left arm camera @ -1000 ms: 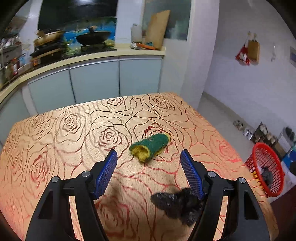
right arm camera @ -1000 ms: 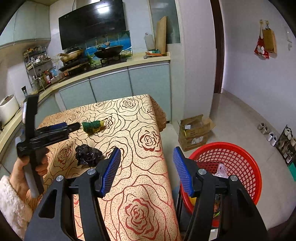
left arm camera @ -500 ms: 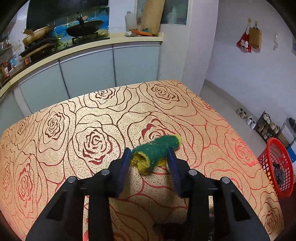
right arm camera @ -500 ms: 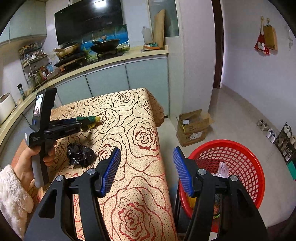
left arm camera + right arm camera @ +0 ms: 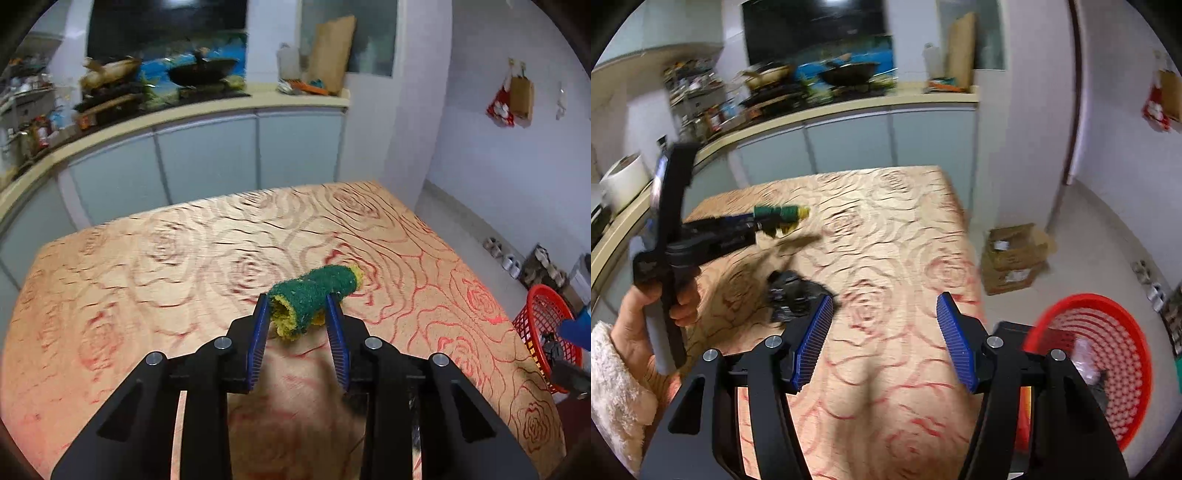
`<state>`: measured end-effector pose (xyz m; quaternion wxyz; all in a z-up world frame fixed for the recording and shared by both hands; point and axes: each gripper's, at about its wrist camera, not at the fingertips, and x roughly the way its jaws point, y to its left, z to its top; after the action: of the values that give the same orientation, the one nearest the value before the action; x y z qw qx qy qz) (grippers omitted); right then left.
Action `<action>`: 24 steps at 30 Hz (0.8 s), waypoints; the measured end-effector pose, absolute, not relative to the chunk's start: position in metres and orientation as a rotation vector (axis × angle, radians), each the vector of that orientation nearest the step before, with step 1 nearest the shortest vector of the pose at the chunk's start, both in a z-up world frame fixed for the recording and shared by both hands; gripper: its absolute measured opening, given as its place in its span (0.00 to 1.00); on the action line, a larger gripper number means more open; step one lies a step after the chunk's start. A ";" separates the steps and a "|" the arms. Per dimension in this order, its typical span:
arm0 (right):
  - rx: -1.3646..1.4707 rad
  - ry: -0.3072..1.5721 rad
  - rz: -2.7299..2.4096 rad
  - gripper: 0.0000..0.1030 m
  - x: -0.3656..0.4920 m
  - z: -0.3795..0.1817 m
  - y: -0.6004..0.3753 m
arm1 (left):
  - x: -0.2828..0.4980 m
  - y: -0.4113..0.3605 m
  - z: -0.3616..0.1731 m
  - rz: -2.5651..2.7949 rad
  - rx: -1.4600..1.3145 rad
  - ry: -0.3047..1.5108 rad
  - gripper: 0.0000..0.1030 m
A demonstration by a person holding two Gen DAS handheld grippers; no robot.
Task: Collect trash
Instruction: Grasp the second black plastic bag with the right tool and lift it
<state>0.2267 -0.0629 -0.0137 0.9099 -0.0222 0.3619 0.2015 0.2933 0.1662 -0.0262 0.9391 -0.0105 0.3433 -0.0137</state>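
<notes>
Bag (image 5: 792, 295), black and crumpled, shows only from right wrist; left tool (image 5: 299, 314) closing on sponge (image 5: 314, 295).

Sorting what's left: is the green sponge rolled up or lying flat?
Rolled up. The sponge forms a tube, green outside and yellow inside its open end, between the closing left claw.

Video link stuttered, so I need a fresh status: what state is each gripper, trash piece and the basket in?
left gripper: jaws closing, pads on the sponge
rolled green sponge: squeezed between its pads
right gripper: open, empty
crumpled black bag: lying loose on the table
red basket: on floor, some trash inside
</notes>
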 end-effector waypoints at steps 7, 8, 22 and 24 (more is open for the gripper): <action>-0.102 0.749 0.501 0.55 0.235 -0.021 -0.011 | 0.243 0.193 -0.010 0.086 -0.026 0.648 0.29; -0.115 0.759 0.508 0.55 0.238 -0.025 -0.003 | 0.239 0.196 -0.009 0.098 -0.028 0.645 0.29; -0.201 0.848 0.566 0.55 0.256 -0.056 0.044 | 0.199 0.219 0.002 0.195 -0.071 0.602 0.29; -0.207 0.864 0.571 0.55 0.258 -0.061 0.048 | 0.195 0.220 0.003 0.211 -0.072 0.602 0.29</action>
<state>0.2576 0.0479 -0.0613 0.8637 -0.0988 0.4123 0.2726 0.1951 0.2196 0.0027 0.9489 -0.0355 0.2960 0.1039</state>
